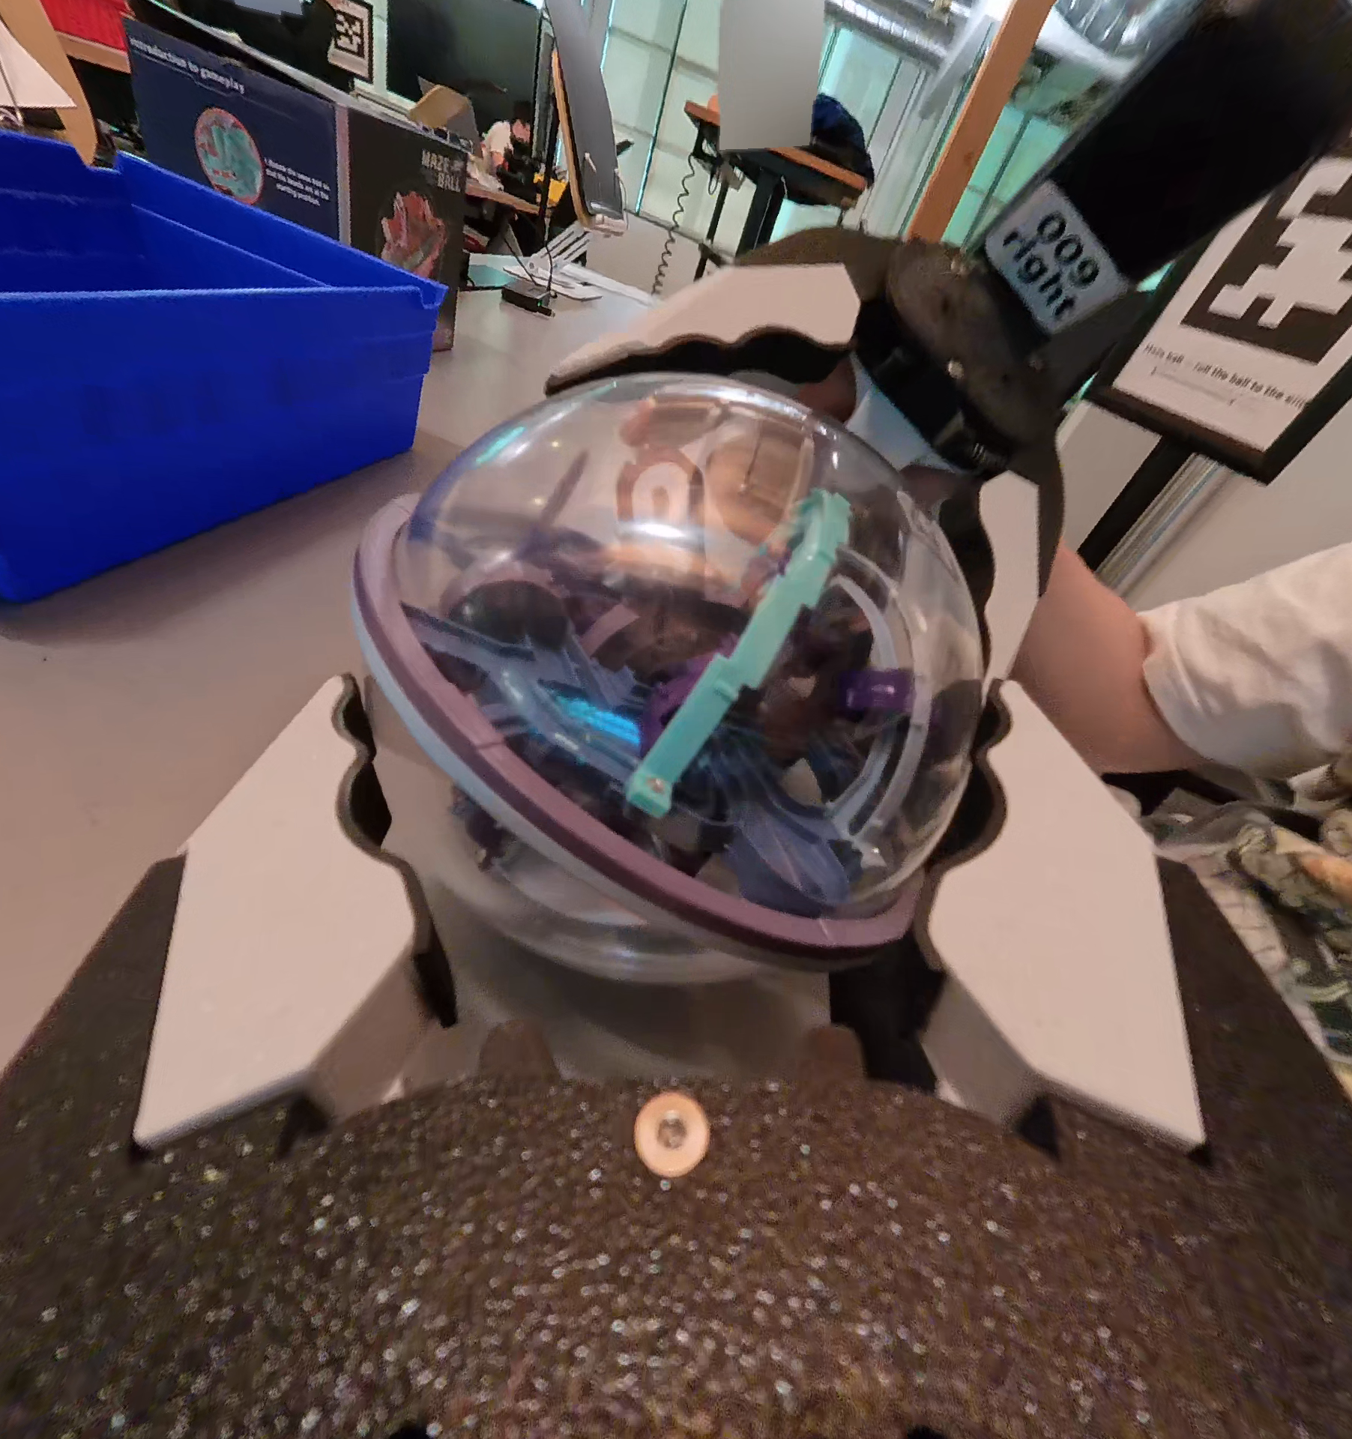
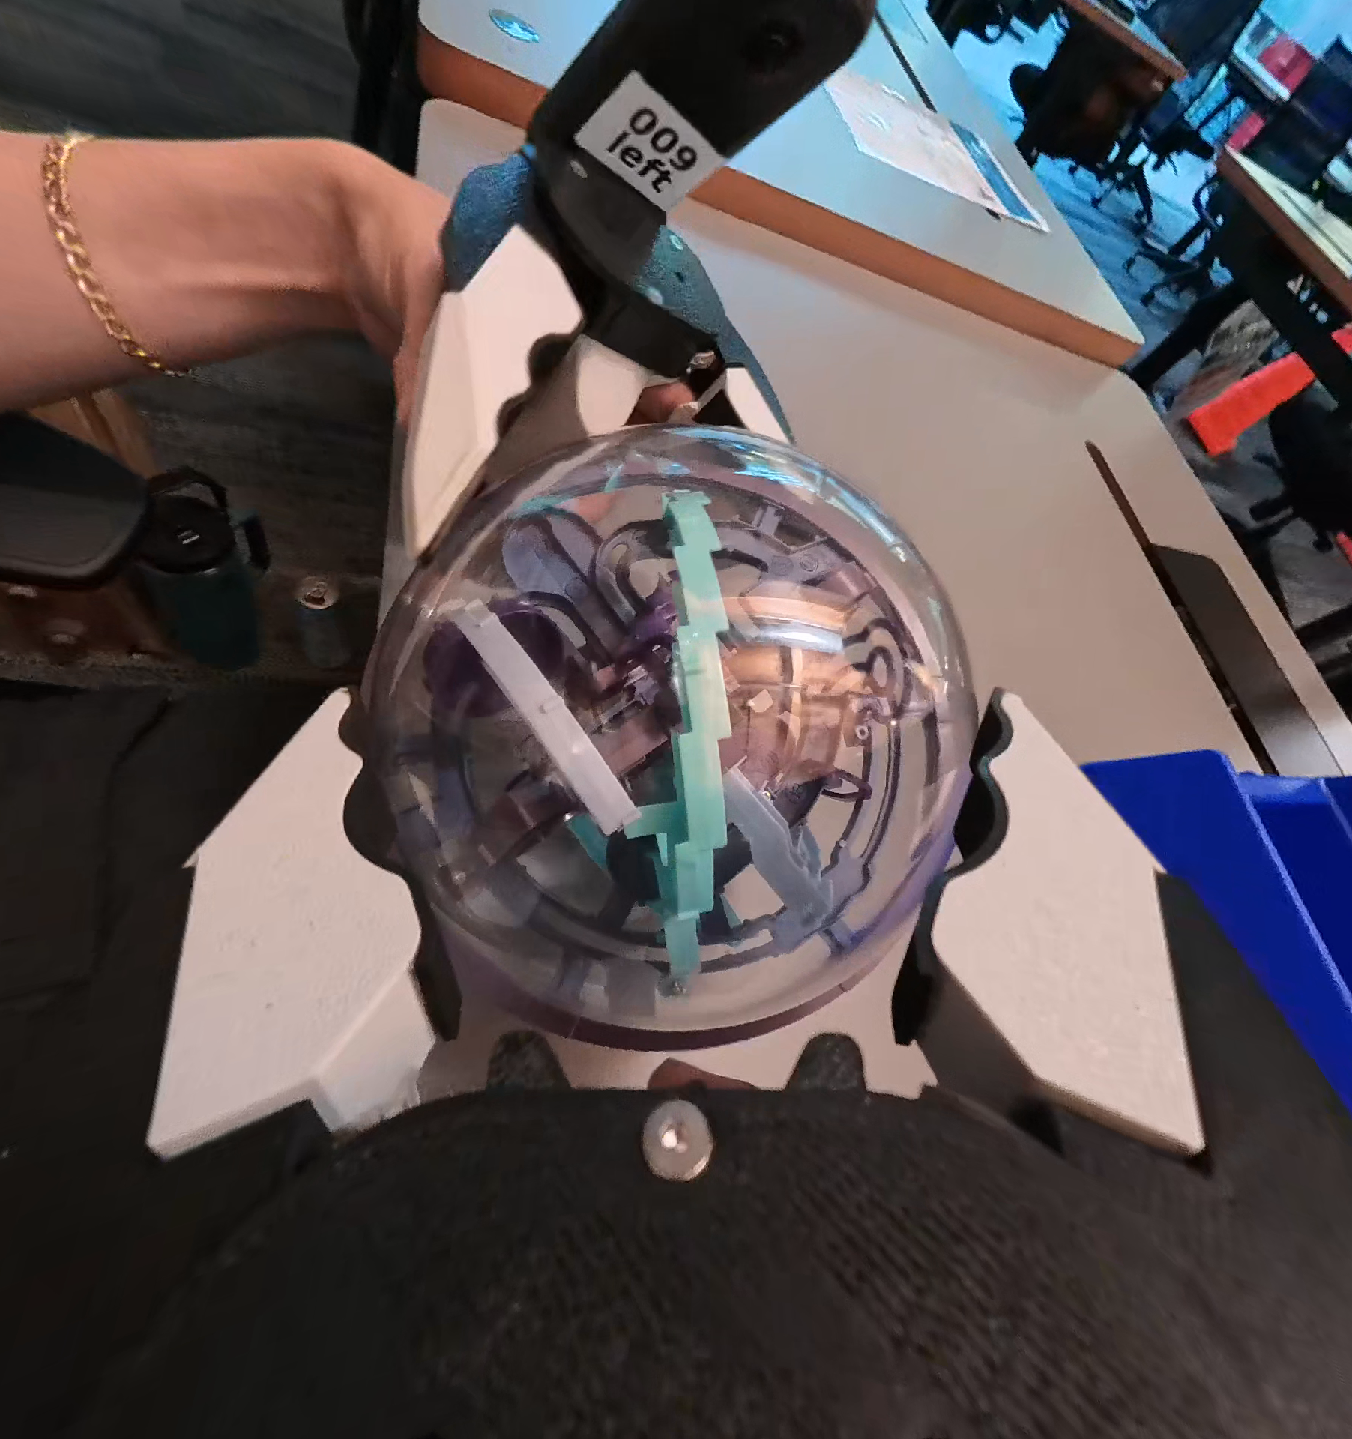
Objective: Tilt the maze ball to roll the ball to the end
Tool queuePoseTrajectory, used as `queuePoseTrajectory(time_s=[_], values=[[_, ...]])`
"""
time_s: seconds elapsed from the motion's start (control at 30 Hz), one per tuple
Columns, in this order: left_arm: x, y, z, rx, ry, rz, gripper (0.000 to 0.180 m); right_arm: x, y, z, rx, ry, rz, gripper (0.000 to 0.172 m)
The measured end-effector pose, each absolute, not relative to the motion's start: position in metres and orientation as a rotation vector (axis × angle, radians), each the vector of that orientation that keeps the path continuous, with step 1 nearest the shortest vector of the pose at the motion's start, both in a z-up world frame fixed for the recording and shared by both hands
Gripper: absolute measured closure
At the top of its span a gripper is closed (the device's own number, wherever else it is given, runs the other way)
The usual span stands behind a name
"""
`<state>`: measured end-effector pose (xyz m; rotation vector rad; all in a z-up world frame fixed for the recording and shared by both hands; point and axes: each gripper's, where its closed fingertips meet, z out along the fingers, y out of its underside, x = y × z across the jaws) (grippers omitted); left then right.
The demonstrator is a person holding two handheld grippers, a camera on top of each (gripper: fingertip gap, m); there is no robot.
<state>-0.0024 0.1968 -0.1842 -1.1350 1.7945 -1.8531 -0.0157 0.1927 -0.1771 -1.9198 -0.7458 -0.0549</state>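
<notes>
Grippers clamp the maze ball [image 1: 665, 662] from opposite sides: left gripper [image 1: 669, 747] nearest, right gripper [image 1: 836, 436] beyond, both pressing it just off the table [image 1: 151, 701]. Probably light, rigid, slippery; grip near the purple seam [image 1: 548, 794].

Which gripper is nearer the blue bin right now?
Right, probably. The bin lies just beside the right gripper's outer finger. The left gripper sits across the ball, with bare table between it and the bin.
</notes>
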Motion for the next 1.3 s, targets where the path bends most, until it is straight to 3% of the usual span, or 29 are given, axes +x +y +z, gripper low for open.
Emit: queuePoseTrajectory(time_s=[0.17, 0.4, 0.63, 0.8, 1.3], values=[[-0.003, 0.194, -0.194, -1.113, 1.875, -1.752, 0.028, -0.017, 0.198, -0.177, -1.961, -0.655, -0.084, 0.026], [-0.006, 0.201, -0.190, -1.095, 1.850, -1.773, 0.037, -0.013, 0.195, -0.177, -2.002, -0.570, -0.113, 0.026], [-0.005, 0.199, -0.189, -1.085, 1.850, -1.769, 0.037, -0.013, 0.185, -0.165, -1.894, -0.809, -0.016, 0.039], [-0.006, 0.202, -0.190, -1.099, 1.848, -1.783, 0.038, -0.016, 0.196, -0.179, -1.913, -0.833, -0.083, 0.025], [-0.014, 0.198, -0.189, -1.050, 1.906, -1.764, 0.041, -0.022, 0.194, -0.178, -1.939, -0.538, -0.384, 0.024]])
